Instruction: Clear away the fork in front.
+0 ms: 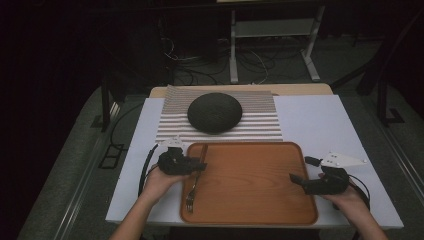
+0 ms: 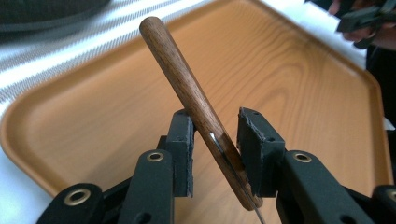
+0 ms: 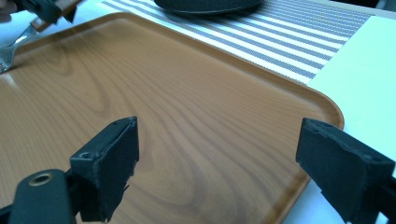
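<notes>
Left gripper (image 1: 192, 164) has its jaws around the wooden handle of a fork (image 1: 195, 176) at the left side of the orange-brown tray (image 1: 260, 215). In the left gripper view the pads (image 2: 183, 144) bracket the handle (image 2: 187, 88) near where wood meets metal; one side looks in contact, the other shows a slight gap, so I'd call it a loose pinch rather than a firm clamp. In the high view the tines (image 1: 190, 204) sit low on the tray toward the near rim and the handle points toward the striped mat (image 1: 260, 120). Right gripper (image 1: 306, 184) hangs over the tray's right edge, jaws spread wide, holding nothing. Handling guess: the fork is light, rigid and not fragile. The rounded, smooth handle will likely roll or pivot between flat pads, and the metal end makes it tip-heavy. Best hold is probably mid-handle or just above the metal collar, pads square to the handle's flatter faces, closed fully before lifting. Gripping at the far tip of the wood would give a long lever and swing. The dark round dish (image 1: 215, 112) on the mat is well apart from the fork.
</notes>
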Demonstrator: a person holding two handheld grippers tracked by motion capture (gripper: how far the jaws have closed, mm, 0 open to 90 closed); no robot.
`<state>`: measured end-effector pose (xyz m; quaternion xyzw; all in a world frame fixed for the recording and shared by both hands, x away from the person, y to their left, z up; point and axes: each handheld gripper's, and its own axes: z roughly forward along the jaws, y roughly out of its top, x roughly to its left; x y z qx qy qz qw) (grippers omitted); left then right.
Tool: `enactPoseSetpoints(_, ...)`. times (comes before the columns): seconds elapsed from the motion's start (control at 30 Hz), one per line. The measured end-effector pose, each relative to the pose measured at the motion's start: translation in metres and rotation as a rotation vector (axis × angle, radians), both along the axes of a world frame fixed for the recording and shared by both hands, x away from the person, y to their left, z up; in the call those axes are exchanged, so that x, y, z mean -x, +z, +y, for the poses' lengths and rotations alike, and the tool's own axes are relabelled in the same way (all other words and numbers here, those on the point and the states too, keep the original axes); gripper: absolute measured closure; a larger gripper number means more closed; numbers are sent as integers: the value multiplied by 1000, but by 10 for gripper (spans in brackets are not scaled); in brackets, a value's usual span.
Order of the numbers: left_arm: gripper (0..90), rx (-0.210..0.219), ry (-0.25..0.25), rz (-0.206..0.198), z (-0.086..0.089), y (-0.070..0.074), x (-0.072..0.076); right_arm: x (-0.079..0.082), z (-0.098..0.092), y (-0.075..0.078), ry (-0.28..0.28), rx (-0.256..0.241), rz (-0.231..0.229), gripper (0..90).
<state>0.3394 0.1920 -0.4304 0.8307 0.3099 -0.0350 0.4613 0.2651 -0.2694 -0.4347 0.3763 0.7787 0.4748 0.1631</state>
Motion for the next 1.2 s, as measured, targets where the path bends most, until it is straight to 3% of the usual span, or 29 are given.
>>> enactPoseSetpoints(0.13, 662, -12, 0, 31, -3, -7, -3, 0, 0, 0, 1, 1, 0, 133)
enactPoseSetpoints(0.23, 656, -48, -5, 45, -7, -13, -4, 0, 0, 0, 1, 1, 1, 134)
enactPoseSetpoints(0.37, 616, -77, 1, 32, -8, -16, -4, 0, 0, 0, 2, 0, 1, 134)
enactPoseSetpoints(0.53, 598, -67, 25, 15, -6, -16, -4, 0, 0, 0, 2, -1, 0, 134)
enactPoseSetpoints(0.63, 671, -36, 18, 3, -6, -11, -2, 0, 0, 0, 3, 0, -1, 135)
enactPoseSetpoints(0.7, 709, -33, 9, 3, -7, -10, 0, 0, 0, 0, 3, 0, -1, 135)
enactPoseSetpoints(0.77, 819, -29, -13, -2, -10, -9, 2, 0, 1, 1, 7, -1, -3, 135)
enactPoseSetpoints(0.9, 895, -32, -61, -21, -19, -6, 7, 0, 2, 0, 9, 3, 0, 137)
enactPoseSetpoints(1.03, 895, -72, -95, -27, -30, -9, 10, 0, 1, 0, 9, 1, 0, 137)
enactPoseSetpoints(1.07, 895, -105, -105, -32, -33, -11, 11, 0, 1, 1, 6, -1, -1, 137)
enactPoseSetpoints(1.2, 894, -147, -100, -34, -33, -14, 11, 1, 2, 1, 7, 5, -1, 137)
